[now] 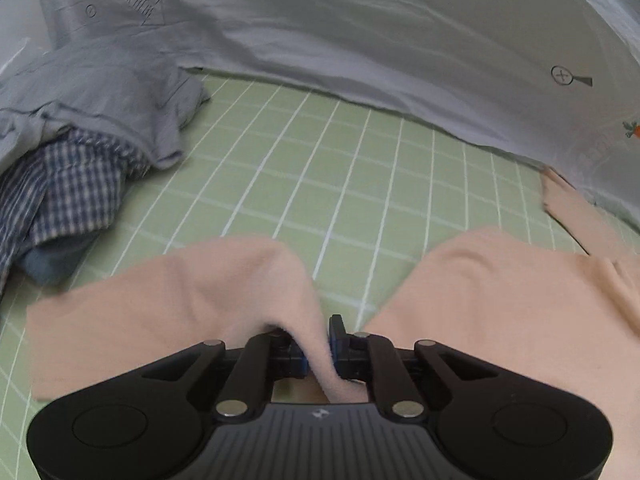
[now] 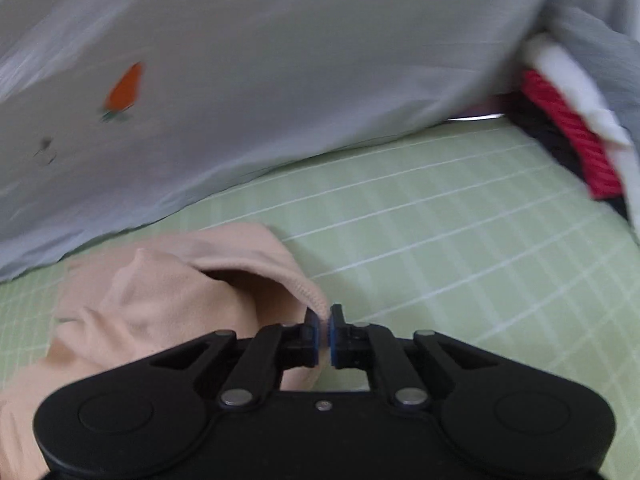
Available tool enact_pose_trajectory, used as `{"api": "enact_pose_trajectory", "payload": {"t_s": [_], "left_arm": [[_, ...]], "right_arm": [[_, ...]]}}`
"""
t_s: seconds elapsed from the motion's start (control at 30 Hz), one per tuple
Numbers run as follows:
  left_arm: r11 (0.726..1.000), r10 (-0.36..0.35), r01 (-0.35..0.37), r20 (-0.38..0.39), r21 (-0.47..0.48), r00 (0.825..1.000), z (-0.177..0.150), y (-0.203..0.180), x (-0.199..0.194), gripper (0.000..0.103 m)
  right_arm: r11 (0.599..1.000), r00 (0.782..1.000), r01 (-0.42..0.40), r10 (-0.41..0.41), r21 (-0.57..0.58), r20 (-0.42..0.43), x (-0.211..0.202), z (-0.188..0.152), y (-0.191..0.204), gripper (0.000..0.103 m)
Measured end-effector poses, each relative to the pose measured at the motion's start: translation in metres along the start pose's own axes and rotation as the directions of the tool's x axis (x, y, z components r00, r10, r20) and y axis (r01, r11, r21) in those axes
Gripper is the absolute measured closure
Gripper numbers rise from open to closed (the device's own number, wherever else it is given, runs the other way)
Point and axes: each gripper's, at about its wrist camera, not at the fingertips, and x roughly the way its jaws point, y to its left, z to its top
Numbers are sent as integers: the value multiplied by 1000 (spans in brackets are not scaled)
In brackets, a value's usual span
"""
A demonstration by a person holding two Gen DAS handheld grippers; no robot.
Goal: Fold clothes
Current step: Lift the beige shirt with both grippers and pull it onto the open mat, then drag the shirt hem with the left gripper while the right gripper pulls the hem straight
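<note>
— So, what does the garment look like?
— Peach garment [image 1: 500, 300], soft and slightly fuzzy, lying crumpled across the lower half of both views on a green grid-lined sheet [image 1: 340, 168]. The left claw [image 1: 318, 350] is clenched on a fold of it, the cloth bunched between the blue pads. The right claw [image 2: 323, 332] pinches a stitched hem edge, jaws nearly together.
— Any writing?
— On the pale grey sheet [image 1: 360, 40] across the top of the left view there is an arrow print with letters too blurred to read, plus circled crosses. A small orange carrot motif [image 2: 125, 89] shows at left in the right view.
— What else lies around?
— At left in the left view, a blue-grey garment [image 1: 112, 92] heaped over a blue checked shirt [image 1: 60, 192]. At upper right of the right view, a red ribbed cloth [image 2: 568, 128] beside white cloth [image 2: 572, 84], blurred.
</note>
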Motion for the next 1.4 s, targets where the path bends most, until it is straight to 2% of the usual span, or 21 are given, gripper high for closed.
{"api": "enact_pose_trajectory", "payload": {"t_s": [0.07, 0.13, 0.17, 0.2, 0.23, 0.27, 0.37, 0.5, 0.57, 0.73, 0.87, 1.0, 1.03, 1.1, 1.17, 1.2, 1.4], "left_arm": [[999, -53, 53, 17, -12, 998, 11, -14, 1, 85], [999, -53, 53, 35, 12, 998, 14, -31, -5, 84], [998, -50, 49, 44, 25, 998, 11, -37, -9, 78], [998, -52, 50, 51, 35, 997, 7, -41, -15, 73], [998, -54, 51, 56, 42, 997, 2, -44, -21, 62], [998, -53, 51, 55, 34, 997, -5, -44, -27, 52], [998, -59, 58, 51, 16, 997, -30, -43, -49, 33], [996, -89, 88, 23, 26, 996, -69, -45, -74, 28], [995, -99, 99, 0, 30, 995, -87, -48, -82, 28], [989, -126, 127, -26, 73, 992, -120, -57, -99, 28], [984, -141, 143, -23, 106, 990, -141, -62, -115, 28], [982, -152, 151, -1, 113, 988, -153, -63, -128, 28], [982, -155, 154, 2, 107, 988, -154, -62, -131, 28], [983, -158, 157, 6, 94, 987, -156, -62, -134, 28], [984, -160, 159, 14, 78, 987, -158, -63, -137, 28], [985, -162, 160, 19, 70, 987, -158, -64, -138, 28], [980, -197, 196, 18, 22, 980, -161, -84, -135, 28]], "right_arm": [[997, 998, 67, -67, 49, -4, -12, 0, -36, 97], [994, 997, 78, -76, 74, -24, -25, -7, -59, 92], [993, 996, 90, -89, 77, -22, -33, -13, -63, 76], [992, 995, 101, -100, 78, -17, -42, -21, -66, 66], [991, 994, 111, -111, 78, -12, -50, -28, -68, 51], [990, 993, 117, -117, 80, -11, -58, -36, -69, 46], [991, 996, 94, -92, 95, -24, -79, -58, -66, 42], [989, 998, 42, -35, 140, -48, -103, -89, -62, 30], [985, 997, 21, -9, 169, -75, -111, -105, -59, 29], [988, 991, -3, 23, 152, -129, -130, -139, -50, 29], [985, 979, -69, 97, 160, -179, -136, -160, -48, 32], [979, 959, -135, 168, 155, -227, -132, -171, -44, 45], [978, 957, -148, 179, 148, -228, -131, -173, -43, 46], [974, 950, -190, 214, 121, -228, -130, -172, -41, 64], [969, 941, -226, 245, 104, -234, -130, -171, -40, 89], [967, 940, -241, 255, 87, -228, -131, -170, -39, 97], [954, 935, -299, 293, 1, -198, -142, -158, -43, 97]]}}
